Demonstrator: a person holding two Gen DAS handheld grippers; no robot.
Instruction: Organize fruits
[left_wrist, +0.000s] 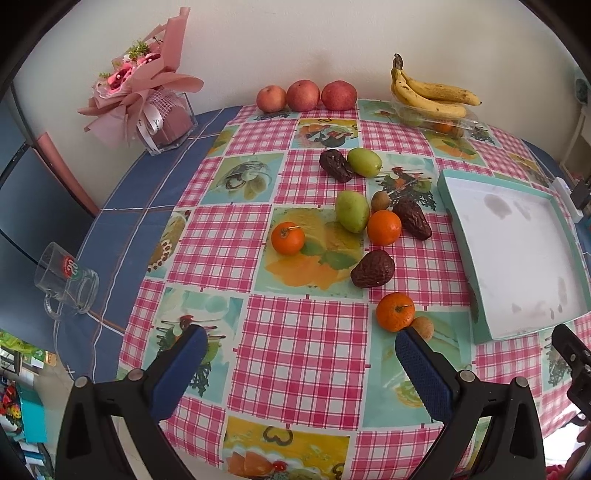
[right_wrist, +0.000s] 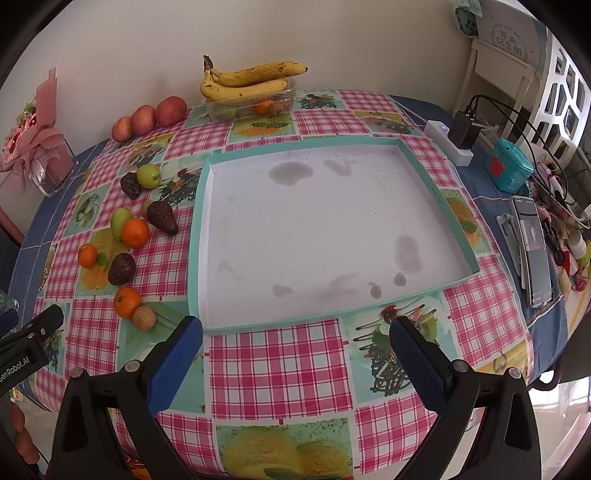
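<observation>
Just beyond your left gripper (left_wrist: 301, 349), near orange (left_wrist: 395, 311) is sitting slightly right; jaws gaping, empty. Right gripper (right_wrist: 295, 338), equally wide, is facing tray (right_wrist: 199, 221).

Glossy plastic tablecloth (left_wrist: 303, 332), clear glass mug (left_wrist: 68, 282)

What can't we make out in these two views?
- Fruit in the clear tub: both views, mostly hidden under the bananas, blurred by plastic.
- Small brown fruit: left view, too small to identify.
- Right gripper: left view, cut off by the edge.
- Clutter beyond the phone: right view, distorted.
</observation>
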